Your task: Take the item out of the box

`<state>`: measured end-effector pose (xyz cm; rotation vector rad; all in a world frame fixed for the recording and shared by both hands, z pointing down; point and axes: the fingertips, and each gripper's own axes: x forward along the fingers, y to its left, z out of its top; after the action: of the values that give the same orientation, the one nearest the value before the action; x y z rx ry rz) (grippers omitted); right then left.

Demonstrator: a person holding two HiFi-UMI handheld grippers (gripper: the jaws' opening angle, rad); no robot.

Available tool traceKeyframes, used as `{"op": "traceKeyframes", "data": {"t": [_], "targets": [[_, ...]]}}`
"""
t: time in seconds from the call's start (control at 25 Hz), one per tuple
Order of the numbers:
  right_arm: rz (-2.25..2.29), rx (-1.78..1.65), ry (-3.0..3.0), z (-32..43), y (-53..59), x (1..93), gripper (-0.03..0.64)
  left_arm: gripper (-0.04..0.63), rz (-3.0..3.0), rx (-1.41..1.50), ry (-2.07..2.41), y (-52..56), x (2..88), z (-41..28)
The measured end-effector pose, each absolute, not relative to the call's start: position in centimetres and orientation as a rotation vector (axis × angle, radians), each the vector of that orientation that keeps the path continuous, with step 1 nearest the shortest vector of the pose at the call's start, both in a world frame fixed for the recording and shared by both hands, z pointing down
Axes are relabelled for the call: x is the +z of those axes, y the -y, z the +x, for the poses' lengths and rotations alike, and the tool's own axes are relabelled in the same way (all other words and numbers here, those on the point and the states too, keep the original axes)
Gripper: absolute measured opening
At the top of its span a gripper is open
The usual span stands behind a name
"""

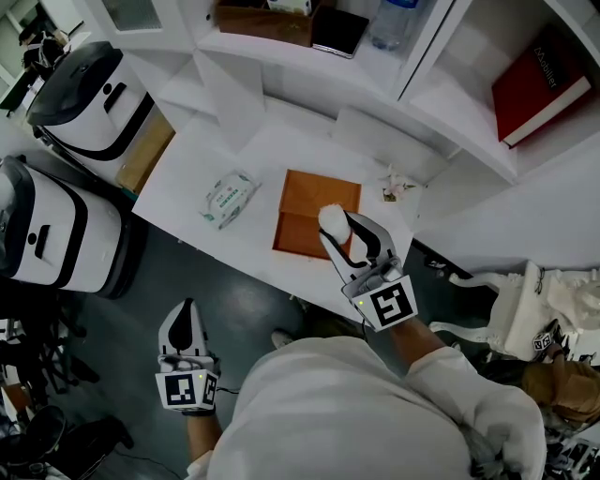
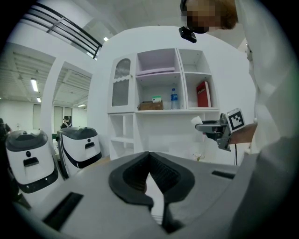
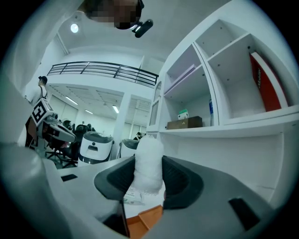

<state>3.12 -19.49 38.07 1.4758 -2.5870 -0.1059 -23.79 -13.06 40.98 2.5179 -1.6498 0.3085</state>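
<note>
An open orange box (image 1: 314,211) lies on the white table (image 1: 187,178), and its edge also shows low in the right gripper view (image 3: 142,221). My right gripper (image 1: 342,230) hovers over the box's right side, shut on a white wrapped item (image 1: 332,221). In the right gripper view the item (image 3: 148,163) stands upright between the dark pads. The left gripper view shows that gripper (image 2: 201,122) and the item (image 2: 197,120) from the side. My left gripper (image 1: 185,323) hangs low, off the table's near edge, shut and holding nothing.
A pack of wipes (image 1: 228,199) lies left of the box and a crumpled wrapper (image 1: 394,183) right of it. The shelves behind hold a red book (image 1: 539,84), a bottle (image 1: 389,23) and a brown box (image 1: 267,21). Two white machines (image 1: 89,94) stand at the left.
</note>
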Motion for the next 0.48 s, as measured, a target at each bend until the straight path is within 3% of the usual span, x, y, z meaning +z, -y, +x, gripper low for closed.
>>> {"op": "traceKeyframes", "data": {"t": [0.48], "targets": [[1.487, -0.202, 2.607, 3.8, 18.1, 35.6, 0.187, 0.005, 2.540, 0.314, 1.621, 13.2, 40.9, -23.0]]}}
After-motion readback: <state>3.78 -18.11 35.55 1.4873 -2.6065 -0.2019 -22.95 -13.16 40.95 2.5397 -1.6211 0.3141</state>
